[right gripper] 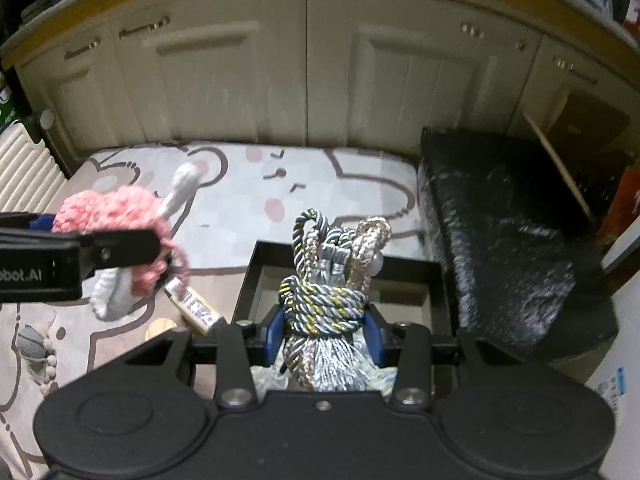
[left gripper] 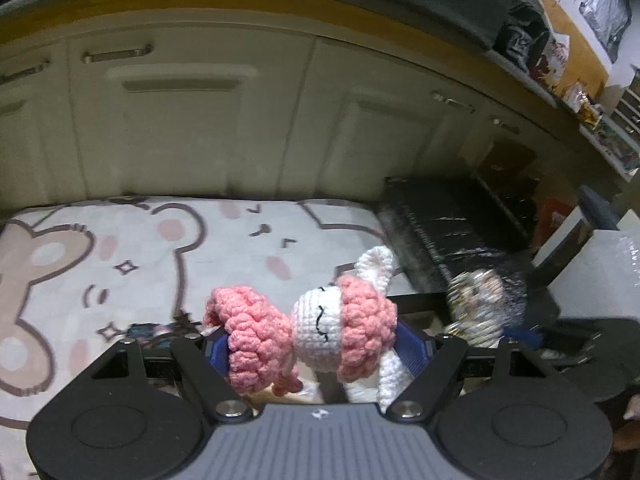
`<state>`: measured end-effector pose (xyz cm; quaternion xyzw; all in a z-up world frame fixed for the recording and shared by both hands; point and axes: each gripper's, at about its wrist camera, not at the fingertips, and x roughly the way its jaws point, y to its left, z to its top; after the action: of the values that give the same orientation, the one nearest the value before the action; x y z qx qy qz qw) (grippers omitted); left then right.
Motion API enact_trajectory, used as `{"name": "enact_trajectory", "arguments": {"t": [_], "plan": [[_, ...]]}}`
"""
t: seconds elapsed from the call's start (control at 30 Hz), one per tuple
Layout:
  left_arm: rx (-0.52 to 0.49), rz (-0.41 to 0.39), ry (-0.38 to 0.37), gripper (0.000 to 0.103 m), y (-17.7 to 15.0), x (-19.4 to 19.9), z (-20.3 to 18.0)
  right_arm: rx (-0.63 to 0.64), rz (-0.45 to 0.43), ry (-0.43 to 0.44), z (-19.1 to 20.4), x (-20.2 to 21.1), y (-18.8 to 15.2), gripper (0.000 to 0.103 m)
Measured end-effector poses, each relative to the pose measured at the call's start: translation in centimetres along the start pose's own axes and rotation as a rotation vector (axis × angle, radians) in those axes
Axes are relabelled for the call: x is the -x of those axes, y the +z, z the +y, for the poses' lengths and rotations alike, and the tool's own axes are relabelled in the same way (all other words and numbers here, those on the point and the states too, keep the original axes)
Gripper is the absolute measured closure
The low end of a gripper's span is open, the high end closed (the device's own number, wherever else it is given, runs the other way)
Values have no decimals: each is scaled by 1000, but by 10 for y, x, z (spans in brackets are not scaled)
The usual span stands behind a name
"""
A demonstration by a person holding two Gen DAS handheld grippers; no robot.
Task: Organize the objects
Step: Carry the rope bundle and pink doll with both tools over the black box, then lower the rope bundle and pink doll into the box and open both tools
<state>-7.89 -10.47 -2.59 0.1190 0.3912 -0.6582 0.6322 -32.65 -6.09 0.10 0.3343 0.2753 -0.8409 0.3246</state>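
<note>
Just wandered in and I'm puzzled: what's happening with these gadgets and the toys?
A person is tidying up with two tools. The left hand-held gripper is clamped on a pink and white crochet bunny, held above the bear-print rug. The right hand-held gripper grips a bundle of twisted cord tassels over an open black box on the floor. Neither item has been put down yet.

toy (right gripper: pixel 120 216) left of box (right gripper: pixel 256 276) | cords (right gripper: pixel 324 296) seemingly above box

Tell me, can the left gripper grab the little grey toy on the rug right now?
Probably not: the left gripper is already shut on the crochet bunny, so it has no free grip for the grey toy.
</note>
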Motion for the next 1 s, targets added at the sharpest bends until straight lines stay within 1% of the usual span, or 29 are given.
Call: {"name": "enact_trajectory", "arguments": {"t": [0.13,0.23,0.43,0.6,0.7,0.8,0.87,1.0], "plan": [[0,-5,-37,24,0,-10,-11,7,42,11,-1,-18,-13,60],[1,-9,-57,24,1,-19,-17,4,82,39,-4,-32,-23,60],[37,-8,-83,24,3,-39,-18,13,144,68,-2,-55,-35,60],[112,4,-162,24,4,-59,-16,16,167,109,0,-65,-37,60],[190,42,-225,24,1,-76,-13,28,180,124,0,-69,-39,60],[251,77,-256,24,-2,-90,-10,18,183,145,-5,-71,-39,60],[253,92,-241,24,-3,-97,-11,13,186,149,-8,-73,-39,60],[198,117,-148,24,-6,-109,-15,12,199,156,-10,-77,-42,60]]}}
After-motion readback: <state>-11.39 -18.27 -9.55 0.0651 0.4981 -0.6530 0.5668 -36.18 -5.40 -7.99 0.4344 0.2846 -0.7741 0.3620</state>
